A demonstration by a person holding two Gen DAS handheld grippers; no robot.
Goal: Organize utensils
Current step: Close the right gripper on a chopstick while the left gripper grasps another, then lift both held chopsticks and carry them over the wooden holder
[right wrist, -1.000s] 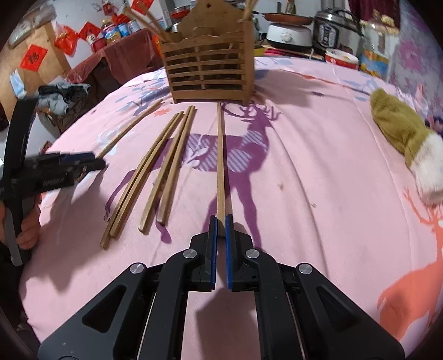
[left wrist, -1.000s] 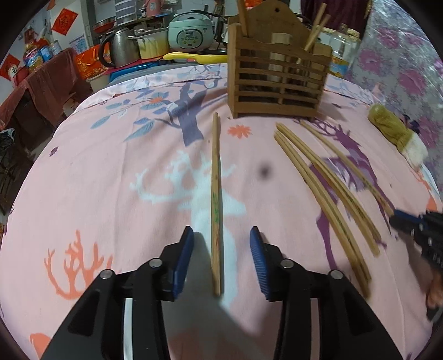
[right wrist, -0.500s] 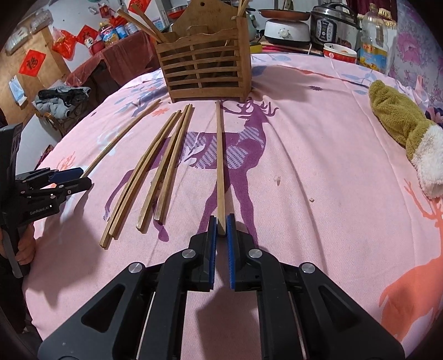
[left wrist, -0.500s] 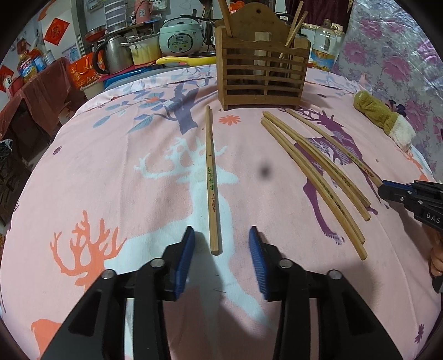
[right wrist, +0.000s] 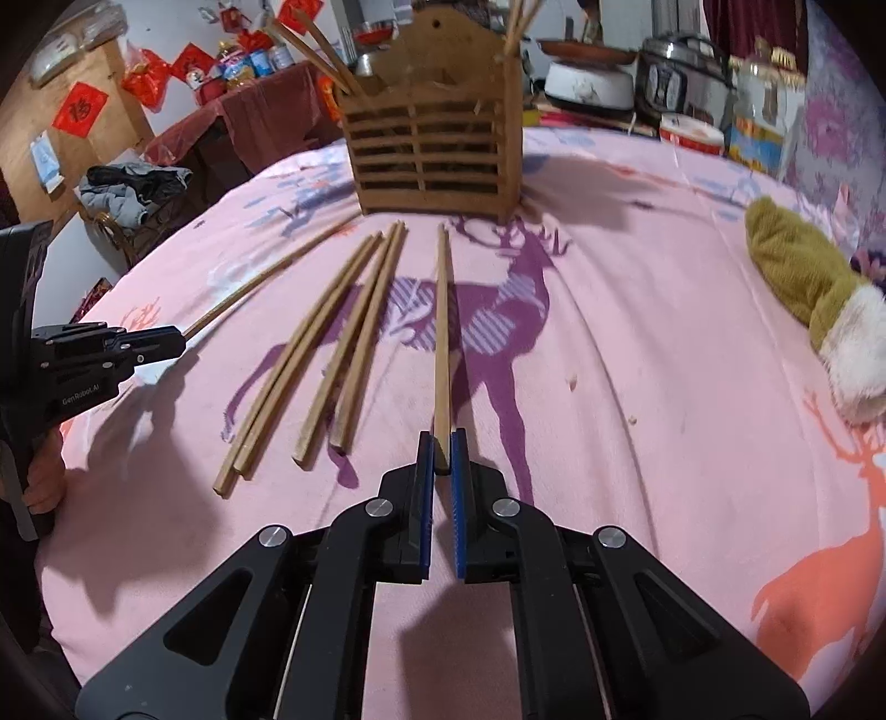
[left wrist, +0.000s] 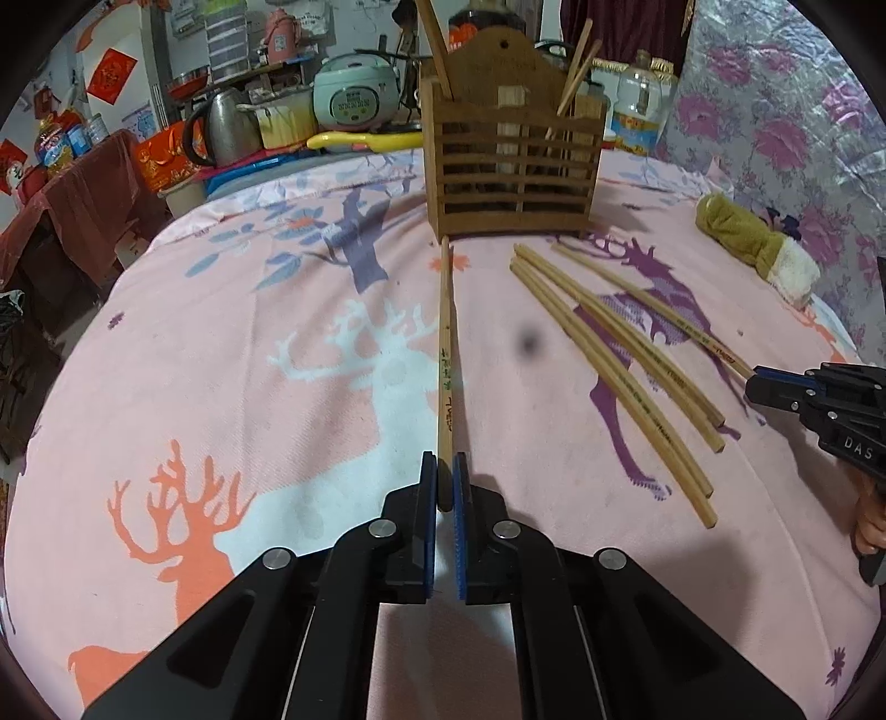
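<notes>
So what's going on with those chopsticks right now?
Left hand-held gripper just closed on one chopstick. Right hand-held gripper shut on another chopstick. Four loose chopsticks between. Holder path clear.

Left tongs just closed, pinching chopstick end on pink cloth.

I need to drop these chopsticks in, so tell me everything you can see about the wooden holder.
The wooden holder is a brown slatted box with horizontal bars, one vertical strip up the front and a taller peaked back panel with a small hole. It stands upright on the pink deer-print cloth, beyond the loose chopsticks. A few chopsticks already lean inside.
</notes>
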